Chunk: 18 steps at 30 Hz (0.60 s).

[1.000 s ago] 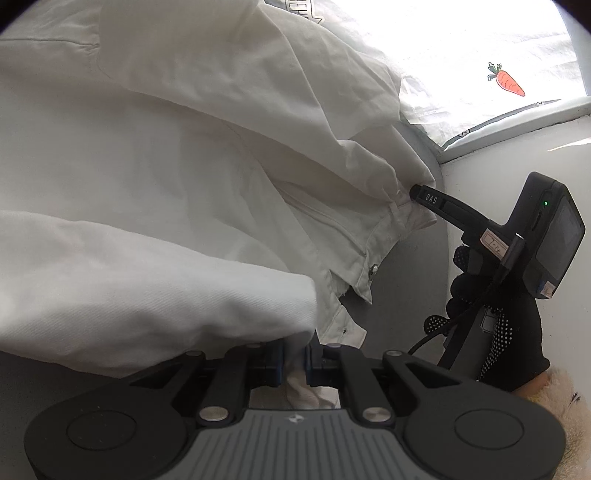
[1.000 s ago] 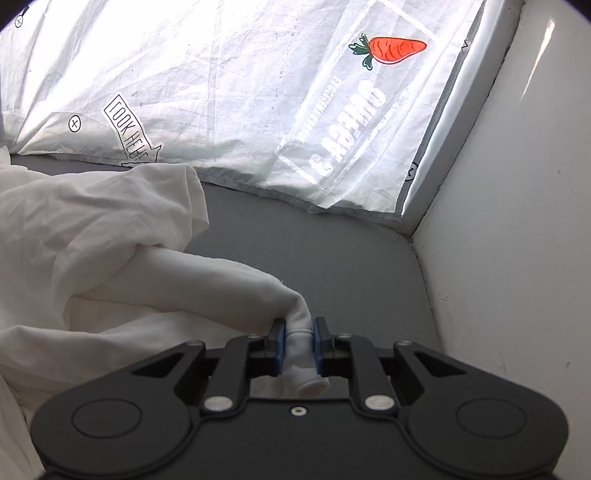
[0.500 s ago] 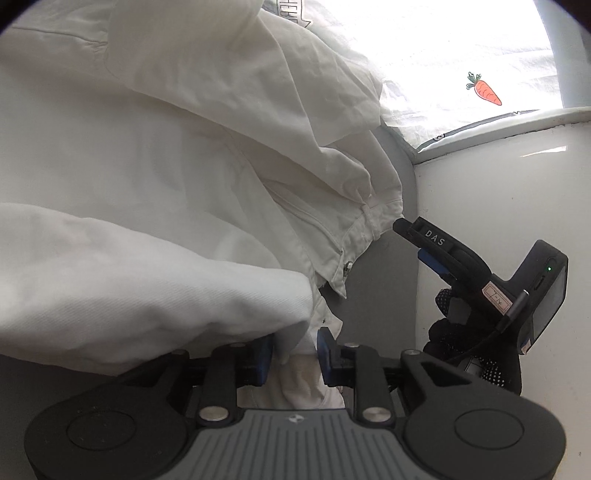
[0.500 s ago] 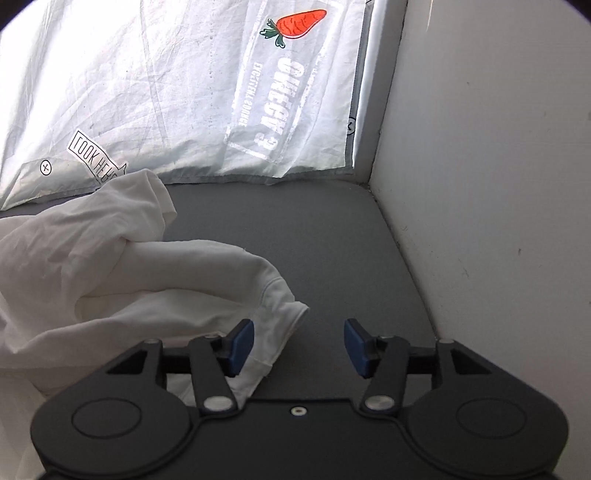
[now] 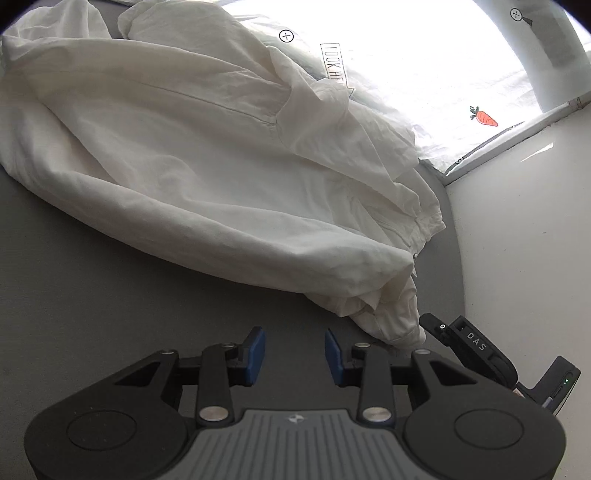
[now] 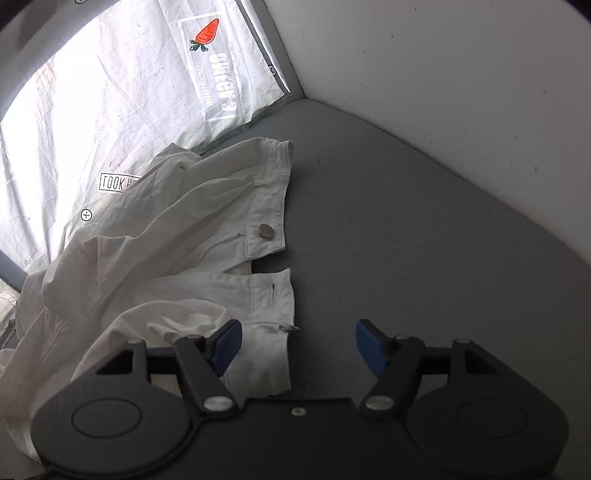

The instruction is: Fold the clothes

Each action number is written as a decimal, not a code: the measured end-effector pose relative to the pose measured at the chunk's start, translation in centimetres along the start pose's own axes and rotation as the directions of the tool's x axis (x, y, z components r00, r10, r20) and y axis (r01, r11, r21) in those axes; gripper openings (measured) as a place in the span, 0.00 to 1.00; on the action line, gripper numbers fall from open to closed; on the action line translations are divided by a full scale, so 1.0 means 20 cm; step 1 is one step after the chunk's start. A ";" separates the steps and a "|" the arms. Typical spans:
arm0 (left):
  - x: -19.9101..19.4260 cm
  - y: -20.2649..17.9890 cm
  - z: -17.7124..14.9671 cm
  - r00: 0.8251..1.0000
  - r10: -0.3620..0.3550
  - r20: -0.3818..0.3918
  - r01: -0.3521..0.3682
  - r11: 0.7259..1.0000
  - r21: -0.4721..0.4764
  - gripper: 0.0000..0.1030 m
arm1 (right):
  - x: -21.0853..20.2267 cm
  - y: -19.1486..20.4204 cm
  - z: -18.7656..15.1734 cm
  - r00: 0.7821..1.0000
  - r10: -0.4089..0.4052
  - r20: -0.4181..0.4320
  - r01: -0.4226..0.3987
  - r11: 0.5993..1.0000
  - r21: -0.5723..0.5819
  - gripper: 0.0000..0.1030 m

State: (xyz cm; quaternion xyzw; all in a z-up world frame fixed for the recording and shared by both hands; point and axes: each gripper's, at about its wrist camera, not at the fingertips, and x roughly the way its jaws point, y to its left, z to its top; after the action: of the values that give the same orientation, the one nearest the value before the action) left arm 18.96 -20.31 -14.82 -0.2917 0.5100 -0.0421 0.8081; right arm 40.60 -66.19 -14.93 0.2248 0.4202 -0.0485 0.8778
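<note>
White garment (image 5: pixel 207 173), grey surface (image 6: pixel 406 236), orange carrot print (image 6: pixel 207 33), blue-padded black tools.

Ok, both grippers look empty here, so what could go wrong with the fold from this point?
The crumpled white cotton garment lies bunched, so a regrasp may pinch several layers at once. Its open waistband with the metal button lies unaligned, which may skew the fold. The open right gripper hangs partly over bare grey surface, the open left gripper wholly.

"DAS" is printed on the right gripper's finger (image 5: pixel 476 341); "LOOK HE…" is boxed on the translucent sheet (image 5: pixel 424 74) beyond the tongs.
</note>
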 end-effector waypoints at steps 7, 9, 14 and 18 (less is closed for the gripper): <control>-0.17 0.29 0.00 0.994 0.081 0.079 -0.070 0.989 -0.131 0.37 | -0.04 0.15 -0.24 0.995 0.084 -0.045 -0.082 0.996 0.038 0.75; -0.20 0.35 0.03 0.992 0.084 0.093 -0.070 0.987 -0.148 0.37 | -0.04 0.19 -0.27 0.995 0.094 -0.044 -0.089 0.991 0.099 0.75; -0.26 0.49 0.15 0.988 0.096 0.123 -0.076 0.985 -0.155 0.38 | -0.03 0.29 -0.32 0.997 0.075 -0.024 -0.067 0.963 0.261 0.75; -0.30 0.70 0.26 0.983 0.108 0.148 -0.074 0.973 -0.220 0.39 | -0.02 0.37 -0.31 0.997 0.074 0.021 -0.076 0.932 0.355 0.77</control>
State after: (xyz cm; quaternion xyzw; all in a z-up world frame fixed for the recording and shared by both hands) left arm 17.28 -4.22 -15.61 -0.3557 0.4583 0.0738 0.8112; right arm 37.93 -56.81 -15.47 0.3954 0.3924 -0.0910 0.8255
